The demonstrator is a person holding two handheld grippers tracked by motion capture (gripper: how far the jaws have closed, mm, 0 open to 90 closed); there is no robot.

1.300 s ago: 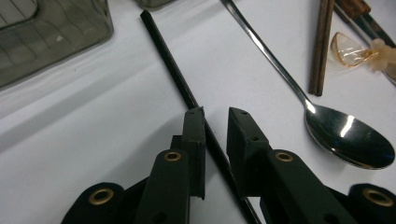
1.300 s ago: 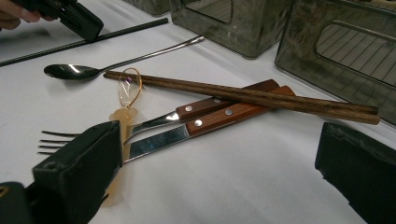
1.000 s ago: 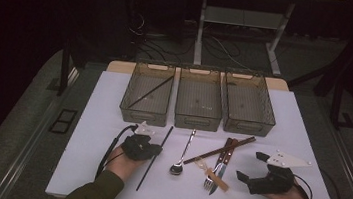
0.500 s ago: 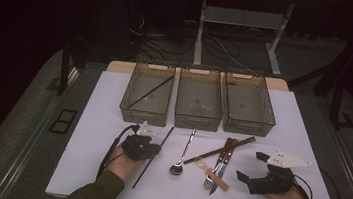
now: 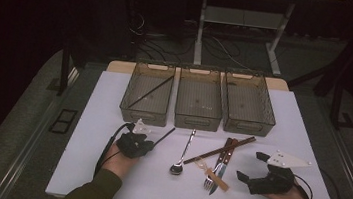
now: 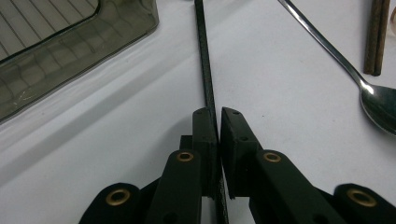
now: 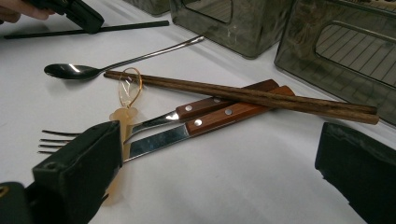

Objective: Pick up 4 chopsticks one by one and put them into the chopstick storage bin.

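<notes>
Your left gripper (image 5: 148, 143) has its jaws pinched down on a thin black stick (image 6: 205, 70), and you can see it best in the left gripper view, where the stick runs straight out between the two jaws and away across the white table (image 5: 86, 119), passing just beside the corner of the left bin (image 5: 147, 98). That bin has another dark stick (image 5: 151, 91) lying slantwise inside it; the middle bin (image 5: 199, 102) and right bin (image 5: 248, 105) sit right next to it in a row. Your right gripper (image 5: 256, 168) rests low near the front right of the table with its jaws spread wide and nothing between them. Just ahead of it there's a little pile: a wooden-handled fork (image 7: 154, 122) and knife (image 7: 196, 128) side by side, brown chopsticks (image 7: 243, 97) lying across their handles, and a small tan thing with a clear loop (image 7: 125, 100) by the fork, can't tell what it is. A spoon (image 5: 181, 155) lies between the pile and your left hand (image 5: 116, 160).
</notes>
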